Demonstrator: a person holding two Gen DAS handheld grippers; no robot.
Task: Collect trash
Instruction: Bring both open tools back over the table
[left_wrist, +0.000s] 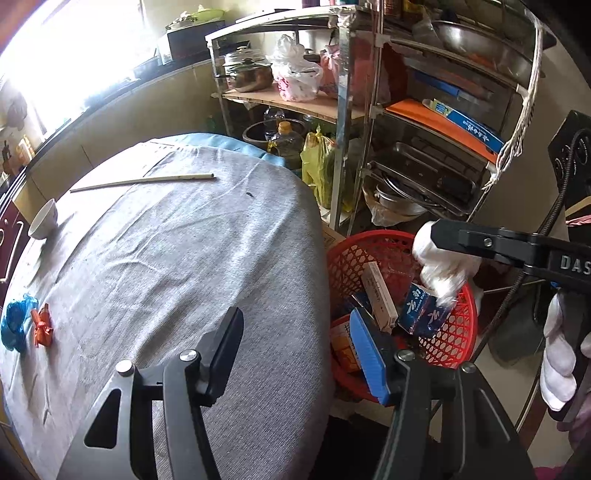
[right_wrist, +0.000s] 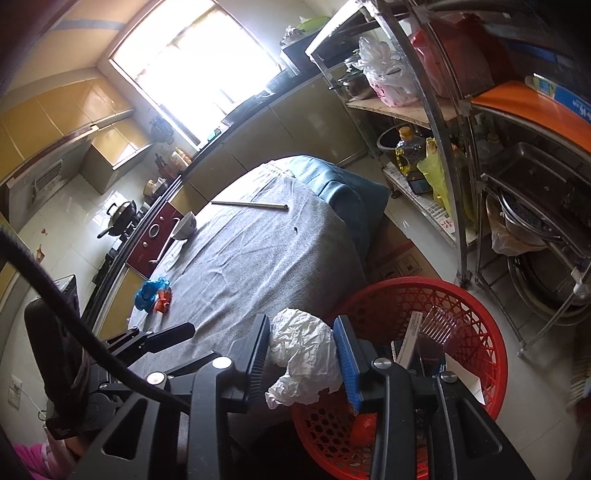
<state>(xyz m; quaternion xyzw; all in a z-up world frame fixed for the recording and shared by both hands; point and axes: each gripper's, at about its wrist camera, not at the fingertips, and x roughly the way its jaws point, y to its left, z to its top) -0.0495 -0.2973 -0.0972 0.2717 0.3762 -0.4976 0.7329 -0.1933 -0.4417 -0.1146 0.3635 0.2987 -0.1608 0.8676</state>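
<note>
My right gripper (right_wrist: 303, 354) is shut on a crumpled white paper wad (right_wrist: 306, 362) and holds it over the near rim of the red mesh basket (right_wrist: 476, 317). The left wrist view shows the same wad (left_wrist: 439, 266) above the basket (left_wrist: 458, 332), which holds boxes and a blue packet (left_wrist: 424, 314). My left gripper (left_wrist: 299, 347) is open and empty over the table's right edge. A blue plastic scrap (left_wrist: 14, 325) and an orange wrapper (left_wrist: 42, 326) lie on the grey tablecloth (left_wrist: 177, 266) at the left.
A white bowl (left_wrist: 43, 219) and a long chopstick (left_wrist: 144, 181) lie on the far part of the table. A metal shelf rack (left_wrist: 369, 110) with pots, bags and trays stands behind the basket. A stove and counter (right_wrist: 147, 229) run along the table's left side.
</note>
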